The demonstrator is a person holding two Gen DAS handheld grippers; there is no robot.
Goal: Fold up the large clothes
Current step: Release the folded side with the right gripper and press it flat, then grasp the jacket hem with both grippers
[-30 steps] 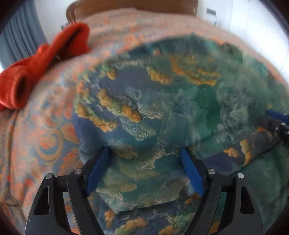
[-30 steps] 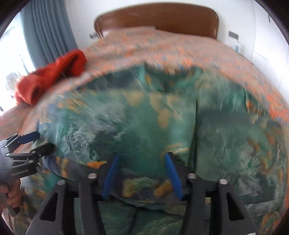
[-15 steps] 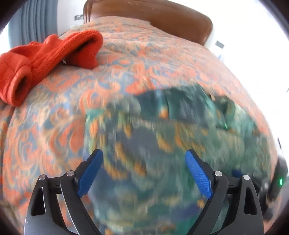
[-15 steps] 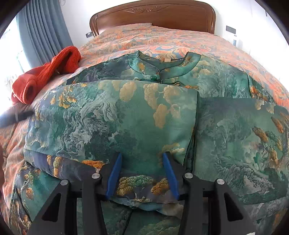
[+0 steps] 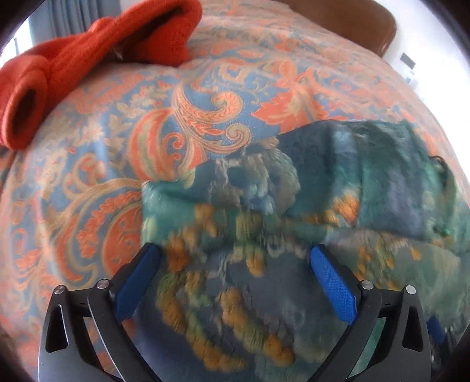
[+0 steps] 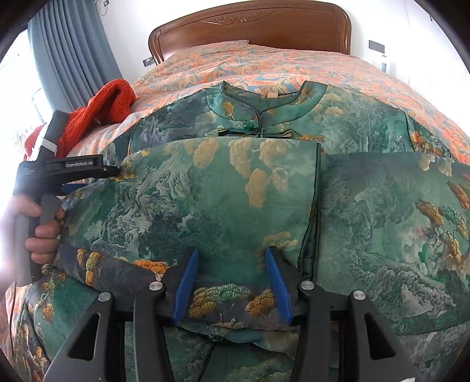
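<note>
left hand-held gripper (image 5: 235, 279) shifted left, robe (image 6: 235, 191) edge

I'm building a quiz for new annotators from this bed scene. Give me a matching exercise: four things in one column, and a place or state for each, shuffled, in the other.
Things:
1. green landscape-print silk jacket
2. orange-red knitted sweater
3. carved brown wooden headboard
4. left gripper

Places or states:
A. at the bed's far end, against the white wall
B. bunched on the bedspread, near the grey curtain
C. spread on the bedspread, lower part folded up towards the collar
D. at the jacket's left edge, held in a hand

Pairs: 1-C, 2-B, 3-A, 4-D
</note>
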